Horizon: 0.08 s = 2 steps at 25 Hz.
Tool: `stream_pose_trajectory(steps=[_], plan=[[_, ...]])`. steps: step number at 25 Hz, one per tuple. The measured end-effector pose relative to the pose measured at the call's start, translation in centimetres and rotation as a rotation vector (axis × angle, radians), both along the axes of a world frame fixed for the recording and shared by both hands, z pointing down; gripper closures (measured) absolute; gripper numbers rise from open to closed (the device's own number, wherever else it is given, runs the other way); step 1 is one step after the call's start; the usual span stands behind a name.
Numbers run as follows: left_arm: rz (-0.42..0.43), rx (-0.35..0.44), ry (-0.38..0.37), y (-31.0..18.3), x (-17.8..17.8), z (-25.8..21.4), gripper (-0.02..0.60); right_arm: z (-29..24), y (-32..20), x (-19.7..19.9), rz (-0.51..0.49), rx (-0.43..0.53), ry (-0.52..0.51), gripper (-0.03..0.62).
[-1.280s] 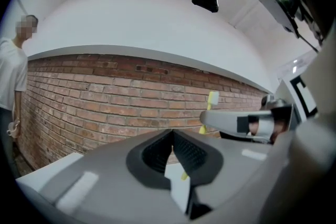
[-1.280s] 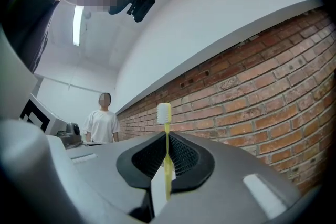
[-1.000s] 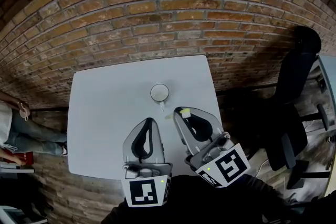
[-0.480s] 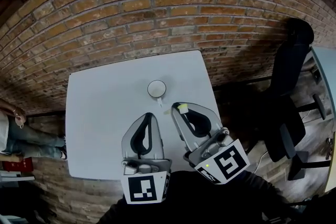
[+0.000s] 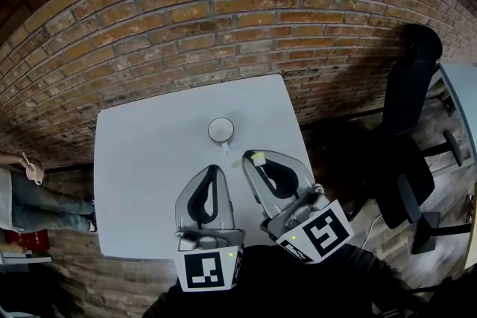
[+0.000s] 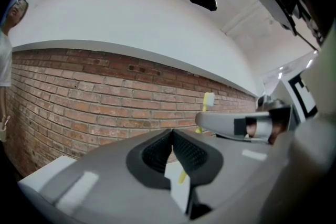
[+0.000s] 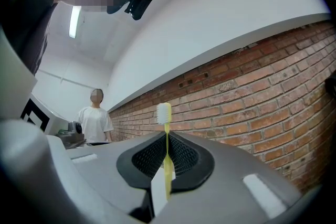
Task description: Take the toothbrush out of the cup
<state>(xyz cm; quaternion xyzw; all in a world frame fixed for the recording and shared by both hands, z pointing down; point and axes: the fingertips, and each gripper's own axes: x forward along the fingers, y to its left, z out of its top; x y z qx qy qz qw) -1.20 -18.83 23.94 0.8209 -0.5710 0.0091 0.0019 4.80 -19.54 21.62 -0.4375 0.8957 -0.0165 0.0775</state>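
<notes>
A white cup stands on the white table, past the middle. My right gripper hovers just right of and nearer than the cup, apart from it, shut on a yellow toothbrush. In the right gripper view the toothbrush stands upright between the closed jaws, white bristle head on top. My left gripper hangs beside the right one, shut with nothing between its fingers. The left gripper view shows the closed left gripper, and beyond it the right gripper with the toothbrush.
A brick surface lies beyond the table's far edge. A black office chair stands off the right edge. A person's legs show at the left, and a person in a white shirt stands far off.
Both grippers stay where they were, the right one still holding the toothbrush. Only the head view has shifted slightly.
</notes>
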Motion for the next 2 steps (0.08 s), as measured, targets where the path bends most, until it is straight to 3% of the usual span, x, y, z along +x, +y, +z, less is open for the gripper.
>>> stream_pose_trajectory(steps=[2], plan=[[0.003, 0.028, 0.013, -0.1, 0.19, -0.52, 0.572, 0.11, 0.07, 0.12, 0.001, -0.003, 0.0, 0.585]])
